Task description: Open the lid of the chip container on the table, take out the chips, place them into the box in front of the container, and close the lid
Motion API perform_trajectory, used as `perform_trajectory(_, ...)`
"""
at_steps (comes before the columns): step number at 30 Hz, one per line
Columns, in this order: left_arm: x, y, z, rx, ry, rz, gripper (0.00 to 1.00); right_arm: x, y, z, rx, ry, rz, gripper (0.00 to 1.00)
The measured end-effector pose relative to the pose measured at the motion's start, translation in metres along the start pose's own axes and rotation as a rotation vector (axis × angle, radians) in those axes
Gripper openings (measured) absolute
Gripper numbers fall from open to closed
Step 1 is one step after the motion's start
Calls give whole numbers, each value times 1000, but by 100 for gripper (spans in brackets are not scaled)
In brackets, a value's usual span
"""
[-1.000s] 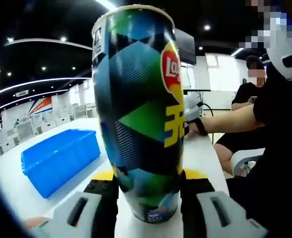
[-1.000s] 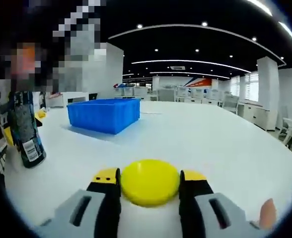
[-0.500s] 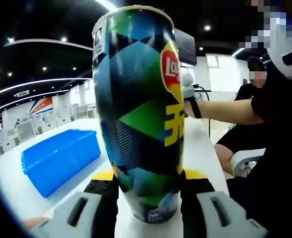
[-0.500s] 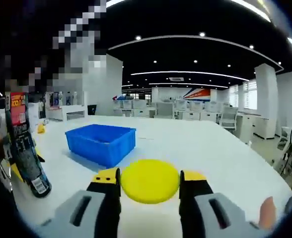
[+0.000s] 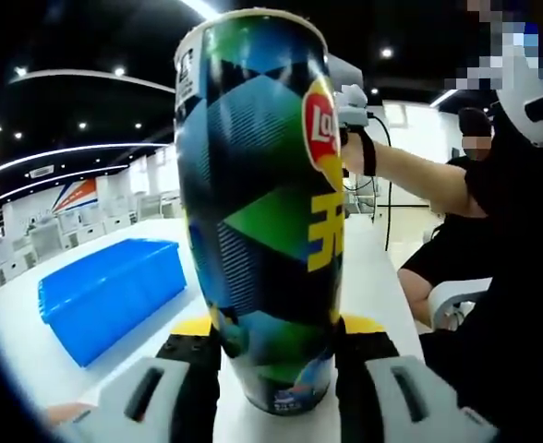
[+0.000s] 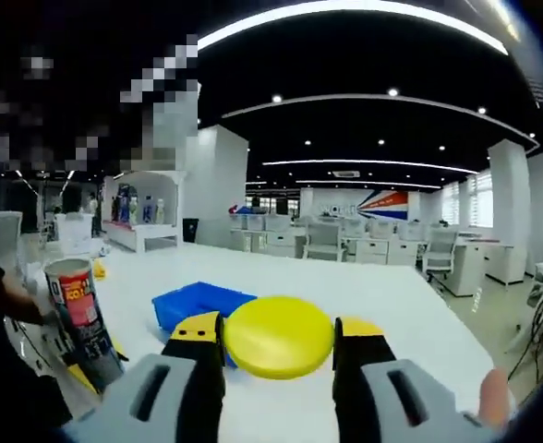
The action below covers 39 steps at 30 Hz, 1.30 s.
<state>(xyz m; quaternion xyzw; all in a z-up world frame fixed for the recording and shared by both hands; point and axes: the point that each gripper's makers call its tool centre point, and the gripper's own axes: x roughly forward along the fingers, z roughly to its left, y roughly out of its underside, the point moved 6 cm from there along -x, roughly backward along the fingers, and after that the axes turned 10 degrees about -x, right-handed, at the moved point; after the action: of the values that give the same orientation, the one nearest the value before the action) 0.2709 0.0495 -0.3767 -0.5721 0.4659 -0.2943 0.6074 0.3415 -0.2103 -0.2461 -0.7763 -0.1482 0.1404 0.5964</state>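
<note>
Above the desk (image 6: 410,323), my right gripper (image 6: 279,343) pinches the yellow lid (image 6: 278,337); my left gripper (image 5: 276,355) clamps the open chip container (image 5: 258,203), which may spill if I tilt it too fast.

Open-plan office: dark ceiling (image 6: 345,65) with curved light strips (image 6: 364,164) and spot lamps; white columns (image 6: 507,208); rows of white desks and chairs (image 6: 345,245) far off; white table (image 6: 410,323) near.

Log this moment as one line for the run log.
left gripper: shut on chip can | right gripper: shut on yellow lid | blue box: on table
</note>
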Motion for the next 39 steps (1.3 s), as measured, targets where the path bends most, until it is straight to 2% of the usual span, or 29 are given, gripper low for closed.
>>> perform_trajectory(3, 0, 0, 0, 0, 0, 1, 49, 1, -2, 3, -37, 1, 4, 43)
perform_trajectory(9, 0, 0, 0, 2, -1, 3, 49, 0, 2, 0, -15, 8, 30, 43)
perform_trajectory(13, 0, 0, 1, 4, 2, 4, 49, -3, -1, -1, 8, 5, 21, 43)
perform_trajectory(17, 0, 0, 1, 5, 3, 6, 49, -5, -4, 1, -25, 7, 22, 43)
perform_trajectory(19, 0, 0, 1, 4, 3, 6, 49, -7, -8, 7, 12, -33, 15, 43)
perform_trajectory(21, 0, 1, 2, 2, 3, 6, 49, -8, -16, 17, 38, -106, -10, 43)
perform_trajectory(23, 0, 1, 2, 1, 2, 6, 49, -9, -26, 30, -4, -176, -55, 43)
perform_trajectory(25, 0, 1, 2, 0, 2, 7, 49, -7, -28, 35, 0, -171, -30, 43)
perform_trajectory(26, 0, 1, 2, -2, 1, 7, 49, -6, -31, 42, 0, -197, -32, 43)
perform_trajectory(28, 0, 1, 2, -5, 1, 6, 49, -5, -41, 58, 27, -286, -79, 43)
perform_trajectory(31, 0, 1, 2, -8, 1, 9, 48, -4, -53, 79, 81, -370, -87, 43)
perform_trajectory(35, 0, 1, 3, -9, 0, 11, 48, -6, -69, 106, 111, -474, -109, 43)
perform_trajectory(39, 0, 1, 3, -7, 1, 10, 48, -6, -79, 127, 121, -538, -111, 43)
